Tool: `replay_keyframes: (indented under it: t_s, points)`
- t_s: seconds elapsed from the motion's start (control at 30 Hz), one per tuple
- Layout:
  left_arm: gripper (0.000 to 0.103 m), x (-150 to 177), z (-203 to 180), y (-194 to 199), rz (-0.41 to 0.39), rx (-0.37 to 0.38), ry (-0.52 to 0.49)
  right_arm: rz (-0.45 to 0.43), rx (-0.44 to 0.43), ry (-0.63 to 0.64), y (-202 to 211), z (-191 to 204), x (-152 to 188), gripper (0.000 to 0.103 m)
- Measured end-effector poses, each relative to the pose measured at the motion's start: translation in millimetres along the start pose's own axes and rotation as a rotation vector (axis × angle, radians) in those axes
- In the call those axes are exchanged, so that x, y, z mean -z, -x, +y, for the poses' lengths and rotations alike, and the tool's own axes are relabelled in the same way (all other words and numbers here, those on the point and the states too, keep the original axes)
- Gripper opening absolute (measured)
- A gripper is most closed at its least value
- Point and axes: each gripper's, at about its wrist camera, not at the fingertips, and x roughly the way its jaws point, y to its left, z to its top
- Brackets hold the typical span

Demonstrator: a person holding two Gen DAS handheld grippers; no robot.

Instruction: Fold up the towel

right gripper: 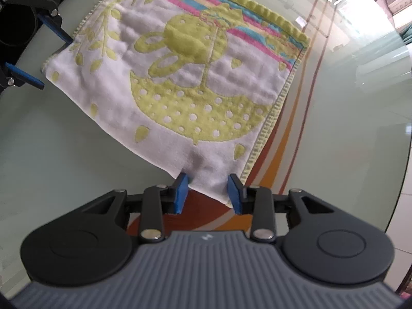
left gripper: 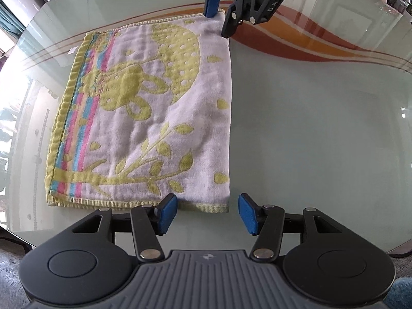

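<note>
Right gripper [right gripper: 208,191] straddling a corner of the white-and-green towel [right gripper: 180,77] on the glass table [right gripper: 64,154], jaws closing; left gripper [right gripper: 52,59] at the far corner.

We looked steeply down from the left wrist, close above the glass table [left gripper: 309,128], with the left gripper [left gripper: 208,212] at six o'clock and the towel [left gripper: 154,108] running toward eleven. The right wrist view faced straight down, nearer still, its right gripper [right gripper: 208,193] at six o'clock. Both views shared the towel and table, and each caught the other gripper: at twelve o'clock from the left, at nine to ten o'clock from the right.
</note>
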Motion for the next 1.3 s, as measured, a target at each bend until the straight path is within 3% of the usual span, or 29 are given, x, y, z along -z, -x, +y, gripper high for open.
replay_keyframes:
  t_s: [0.1,0.23,0.43,0.63,1.1,1.3]
  points:
    - [0.046,0.3,0.1,1.3,0.0,-0.017,-0.002,-0.011,-0.015,-0.042,0.5,-5.2,4.4,0.034]
    - [0.035,0.2,3.7,2.0,0.0,-0.025,0.004,-0.019,-0.049,-0.139,1.4,-11.2,10.7,0.019]
    - [0.025,3.2,14.1,2.4,0.005,-0.023,0.0,-0.019,-0.063,-0.252,3.0,-13.9,23.0,0.016]
    - [0.023,5.2,26.4,6.4,0.028,0.011,-0.025,-0.039,-0.072,-0.334,8.1,-4.3,40.5,0.016]
    - [0.022,28.2,26.7,20.4,0.041,-0.005,-0.139,-0.029,-0.157,-0.46,19.8,49.8,65.4,0.014]
    - [0.022,39.3,33.9,24.8,0.039,-0.014,-0.129,-0.061,-0.083,-0.434,29.3,70.6,61.4,0.017]
